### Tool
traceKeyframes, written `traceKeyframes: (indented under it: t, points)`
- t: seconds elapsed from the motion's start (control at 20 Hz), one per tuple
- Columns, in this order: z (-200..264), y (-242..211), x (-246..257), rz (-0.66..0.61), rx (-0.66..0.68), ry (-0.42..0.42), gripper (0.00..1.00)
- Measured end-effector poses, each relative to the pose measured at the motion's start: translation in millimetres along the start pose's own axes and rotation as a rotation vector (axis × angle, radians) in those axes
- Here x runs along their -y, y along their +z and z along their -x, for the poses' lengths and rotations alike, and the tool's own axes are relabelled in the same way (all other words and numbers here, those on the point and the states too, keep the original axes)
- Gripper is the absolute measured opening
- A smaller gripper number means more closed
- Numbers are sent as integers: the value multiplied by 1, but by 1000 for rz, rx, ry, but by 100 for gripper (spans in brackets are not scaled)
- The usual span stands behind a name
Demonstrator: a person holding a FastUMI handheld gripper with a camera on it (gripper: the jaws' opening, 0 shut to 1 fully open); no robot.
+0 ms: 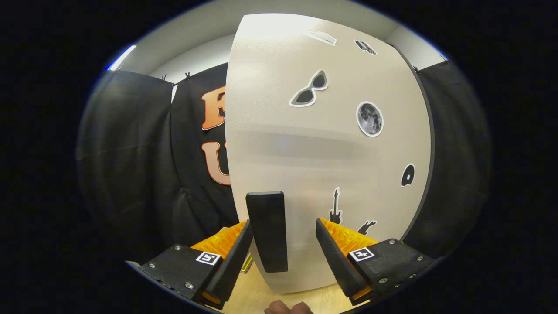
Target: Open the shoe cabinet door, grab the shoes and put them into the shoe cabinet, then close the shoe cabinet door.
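A large pale cabinet door point(305, 144) takes up most of the scene, standing upright just ahead of the tongs point(283, 226). Its surface is smooth and off-white, with a dark edge running down its far side. The door stands on a light wooden counter point(257, 296), which shows as a narrow strip beneath it. Behind the door on both sides hangs the booth's black cloth wall point(130, 152), and above that a pale wall with a strip light point(122, 57).

A black upright handle point(267, 231), a flat rectangular bar, is fixed near the door's lower near edge. It sits between the two fingers of the tongs. The tongs are spread apart: the left finger point(231, 261) lies just beside the handle, close to touching it, while the right finger point(335, 257) stands clearly apart from it with bare door surface showing in the gap. Neither finger is pressing on the handle.

Several small stickers dot the door: a pair of sunglasses point(309, 88), a round grey moon point(370, 118), a dark disc shape point(408, 175), an electric guitar point(335, 206), and a second dark shape point(367, 226) by the right finger that is too small to make out. Two more stickers point(344, 41) near the top are blurred.

Part of a person's hand point(287, 308) shows below the tongs, over the counter.
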State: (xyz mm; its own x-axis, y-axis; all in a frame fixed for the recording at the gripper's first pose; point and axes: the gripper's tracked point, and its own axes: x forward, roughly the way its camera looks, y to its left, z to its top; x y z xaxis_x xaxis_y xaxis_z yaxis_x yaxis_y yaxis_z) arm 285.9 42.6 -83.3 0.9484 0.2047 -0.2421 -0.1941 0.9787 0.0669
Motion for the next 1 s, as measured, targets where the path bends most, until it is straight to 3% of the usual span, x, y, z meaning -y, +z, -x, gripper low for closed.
traceKeyframes:
  t: [0.2,0.45,1.0]
  points:
    - [-19,-3,7,-63,-10,11,92]
    - [-25,-4,11,16,0,-26,89]
    - [-27,-2,11,19,6,-36,90]
